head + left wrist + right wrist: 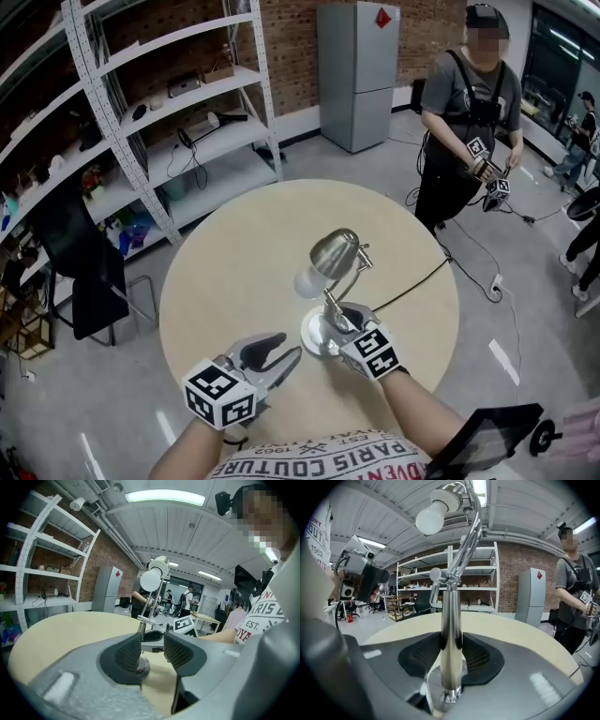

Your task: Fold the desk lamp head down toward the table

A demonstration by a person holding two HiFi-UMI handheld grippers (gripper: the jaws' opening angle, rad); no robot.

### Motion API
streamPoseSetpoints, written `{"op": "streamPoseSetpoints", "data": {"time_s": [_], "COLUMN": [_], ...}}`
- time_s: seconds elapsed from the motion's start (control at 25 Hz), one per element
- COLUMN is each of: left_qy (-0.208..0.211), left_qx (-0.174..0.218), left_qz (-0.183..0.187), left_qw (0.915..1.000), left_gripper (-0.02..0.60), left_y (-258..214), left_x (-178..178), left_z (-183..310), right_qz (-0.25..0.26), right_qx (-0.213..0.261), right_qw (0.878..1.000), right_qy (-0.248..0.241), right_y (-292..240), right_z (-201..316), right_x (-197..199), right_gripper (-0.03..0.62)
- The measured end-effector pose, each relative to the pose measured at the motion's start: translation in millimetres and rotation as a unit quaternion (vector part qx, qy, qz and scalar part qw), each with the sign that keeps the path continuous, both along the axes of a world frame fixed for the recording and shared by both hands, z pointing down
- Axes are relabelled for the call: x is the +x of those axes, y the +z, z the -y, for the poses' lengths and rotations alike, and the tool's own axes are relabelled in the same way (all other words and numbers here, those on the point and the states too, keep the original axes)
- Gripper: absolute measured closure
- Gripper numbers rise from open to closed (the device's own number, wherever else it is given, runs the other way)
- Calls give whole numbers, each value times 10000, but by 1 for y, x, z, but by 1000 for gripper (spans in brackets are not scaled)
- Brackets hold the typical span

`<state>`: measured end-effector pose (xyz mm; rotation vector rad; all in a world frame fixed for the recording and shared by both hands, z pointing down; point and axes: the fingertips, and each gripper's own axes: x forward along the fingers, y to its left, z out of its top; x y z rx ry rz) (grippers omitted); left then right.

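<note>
**Asker:** Where is the desk lamp [330, 291]?

**Describer:** It stands upright near the person's edge of a round, pale worktop [225, 253], on a shiny disc base [314, 339]. The lamp head [335, 251], a brushed-metal shade with a bare white bulb [307, 281], is raised above the base and not yet folded down.

**Asker:** And the two grippers?

**Describer:** The right gripper [345, 317] has its fingers closed on the slim metal post [451, 634], low down, just above the base. The left gripper [284, 349] hovers just beside the base, with its fingers apart and nothing between them.

**Asker:** How will the lamp handle?

**Describer:** It looks rigid, polished and probably slippery, and light enough to tip or slide if only the top is pushed. The hinge [439, 576] between the post and the upper arm is likely stiff. A steadying hold on the post seems wise. The free gripper would best take the metal shade or upper arm, never the bulb, which would break easily.
</note>
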<state>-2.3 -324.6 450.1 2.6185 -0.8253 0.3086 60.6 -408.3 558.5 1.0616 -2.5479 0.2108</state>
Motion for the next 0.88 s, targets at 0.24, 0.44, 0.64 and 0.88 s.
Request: {"op": "streamPoseSetpoints", "data": {"time_s": [0.24,0.44,0.64,0.88], "left_qy": [221,368,674,852], "left_qx": [469,889,1473,1624], "left_qz": [213,156,398,720], "left_qw": [9984,9952,9860,9804], "left_gripper": [368,351,299,298], "left_y": [-42,-102,-148,-166], "left_x": [-8,-2,29,59], "left_z": [16,38,56,66], "right_qz": [77,166,201,297], "right_qx": [-100,-185,-250,-327], "right_qw": [9999,9997,9994,9989], "right_qy": [49,71,141,161], "right_y": [2,10,13,5], "right_z": [1,2,5,-1], "right_x": [0,0,1,-2], "right_gripper": [454,454,453,447]}}
